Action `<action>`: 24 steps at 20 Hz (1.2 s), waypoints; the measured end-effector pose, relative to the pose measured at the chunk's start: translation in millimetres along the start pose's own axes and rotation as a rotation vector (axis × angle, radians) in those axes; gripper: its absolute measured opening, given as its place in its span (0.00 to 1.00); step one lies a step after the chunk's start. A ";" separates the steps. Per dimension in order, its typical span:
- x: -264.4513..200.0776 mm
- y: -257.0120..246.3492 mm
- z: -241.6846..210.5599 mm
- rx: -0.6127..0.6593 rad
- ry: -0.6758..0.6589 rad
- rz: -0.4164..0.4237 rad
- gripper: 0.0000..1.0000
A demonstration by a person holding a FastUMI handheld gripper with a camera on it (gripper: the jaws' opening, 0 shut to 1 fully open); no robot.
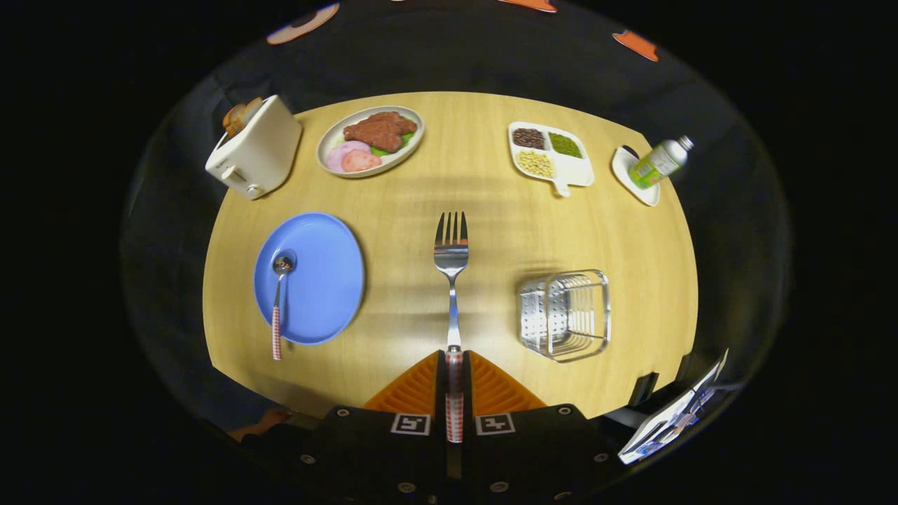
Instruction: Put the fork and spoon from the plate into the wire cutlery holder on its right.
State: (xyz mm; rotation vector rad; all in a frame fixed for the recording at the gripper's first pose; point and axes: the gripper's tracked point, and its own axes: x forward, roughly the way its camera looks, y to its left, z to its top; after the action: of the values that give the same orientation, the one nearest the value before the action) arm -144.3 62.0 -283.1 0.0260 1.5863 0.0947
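My gripper is shut on the checked handle of the fork, which sticks straight out ahead of the fingers, tines forward, held above the wooden table. The blue plate lies to the left of the fingers. A spoon with a checked handle rests along the plate's left side, its handle end hanging over the near rim. The wire cutlery holder stands on the table to the right of the fork, close to the fingers.
At the table's far side stand a white toaster with bread, an oval dish of food, a divided tray of beans and a bottle on a small white dish. Papers lie off the near right corner.
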 end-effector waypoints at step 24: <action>18.8 -107.1 -37.9 -0.153 0.474 0.037 0.10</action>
State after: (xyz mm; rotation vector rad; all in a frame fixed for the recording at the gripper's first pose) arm -177.9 -45.0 -309.5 -0.0924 2.0480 0.2664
